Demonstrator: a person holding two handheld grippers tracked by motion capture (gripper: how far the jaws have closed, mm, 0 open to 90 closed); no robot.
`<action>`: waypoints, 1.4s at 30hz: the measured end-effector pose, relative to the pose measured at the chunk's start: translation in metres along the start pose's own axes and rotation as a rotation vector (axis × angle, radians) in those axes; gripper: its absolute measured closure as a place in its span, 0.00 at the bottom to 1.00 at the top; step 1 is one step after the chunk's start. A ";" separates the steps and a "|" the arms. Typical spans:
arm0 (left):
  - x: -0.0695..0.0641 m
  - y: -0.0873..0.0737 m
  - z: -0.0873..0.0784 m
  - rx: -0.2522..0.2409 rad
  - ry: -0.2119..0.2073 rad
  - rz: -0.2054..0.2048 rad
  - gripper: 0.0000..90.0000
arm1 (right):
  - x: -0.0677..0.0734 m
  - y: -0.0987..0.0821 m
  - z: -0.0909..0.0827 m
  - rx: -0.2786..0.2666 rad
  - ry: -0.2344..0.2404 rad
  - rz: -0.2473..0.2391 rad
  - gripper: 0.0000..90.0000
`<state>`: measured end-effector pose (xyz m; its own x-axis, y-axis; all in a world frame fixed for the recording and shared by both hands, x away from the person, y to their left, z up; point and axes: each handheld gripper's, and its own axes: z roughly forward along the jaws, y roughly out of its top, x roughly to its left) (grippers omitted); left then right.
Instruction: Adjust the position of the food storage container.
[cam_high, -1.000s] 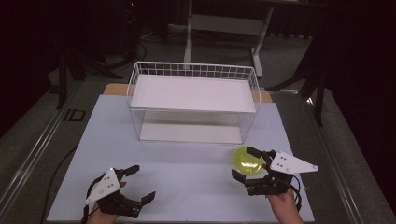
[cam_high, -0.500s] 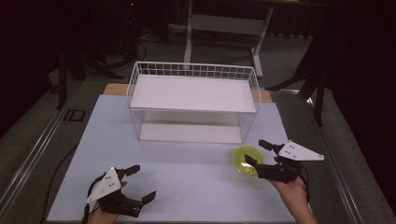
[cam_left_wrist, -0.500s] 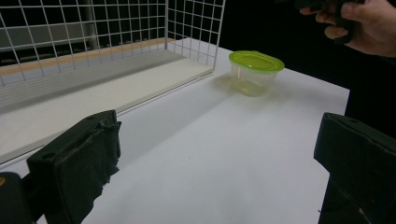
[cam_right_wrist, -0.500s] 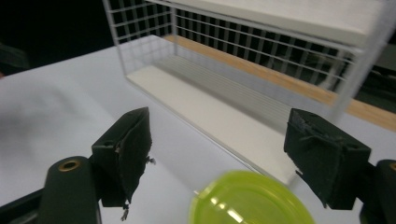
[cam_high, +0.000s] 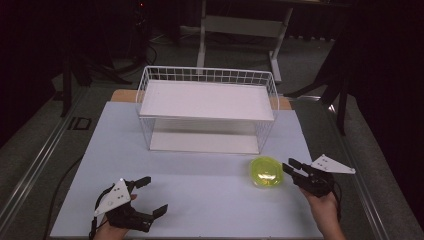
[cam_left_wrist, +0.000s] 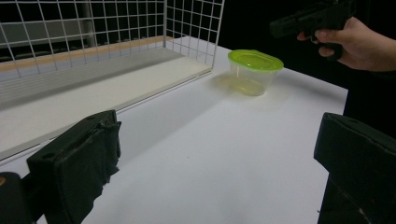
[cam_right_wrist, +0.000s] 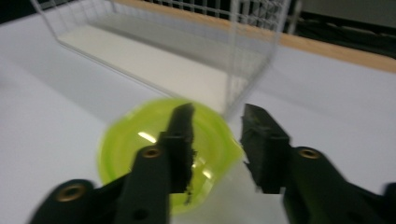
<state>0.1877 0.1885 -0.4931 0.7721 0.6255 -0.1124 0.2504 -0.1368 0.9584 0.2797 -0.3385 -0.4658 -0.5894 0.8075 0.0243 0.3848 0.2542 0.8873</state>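
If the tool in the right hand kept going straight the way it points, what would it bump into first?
Most likely the round clear plastic tub with the lime-green lid, just ahead of the right tool; whether it would clip the lid's rim or pass above is unclear.

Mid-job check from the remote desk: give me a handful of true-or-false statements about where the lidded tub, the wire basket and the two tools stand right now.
1. The clear round plastic tub with the yellow-green lid sits on the white table, outside the white wire basket. True.
2. The tub's lid is off and lies beside it. False: the lid is on the tub.
3. The right tool is just beside the tub, its jaws having just been closing with nothing between them. True.
4. The left tool grips the basket's rim. False: it stands open near the table's front edge, far from the basket.
5. The tub lies tipped on its side. False: it stands upright.
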 end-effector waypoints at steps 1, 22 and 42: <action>0.000 0.000 0.000 0.000 0.000 -0.001 0.02 | -0.002 -0.004 -0.001 0.003 -0.021 0.007 0.80; -0.001 0.001 0.004 0.001 -0.012 0.006 0.02 | 0.007 -0.042 0.034 0.238 -0.086 0.003 1.00; -0.003 0.002 0.003 0.002 -0.017 0.015 0.01 | 0.040 -0.021 0.083 0.250 0.003 -0.014 1.00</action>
<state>0.1880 0.1839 -0.4920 0.7854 0.6105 -0.1021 0.2398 -0.1480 0.9595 0.3069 -0.2676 -0.5214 -0.5978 0.8015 0.0141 0.5399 0.3895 0.7462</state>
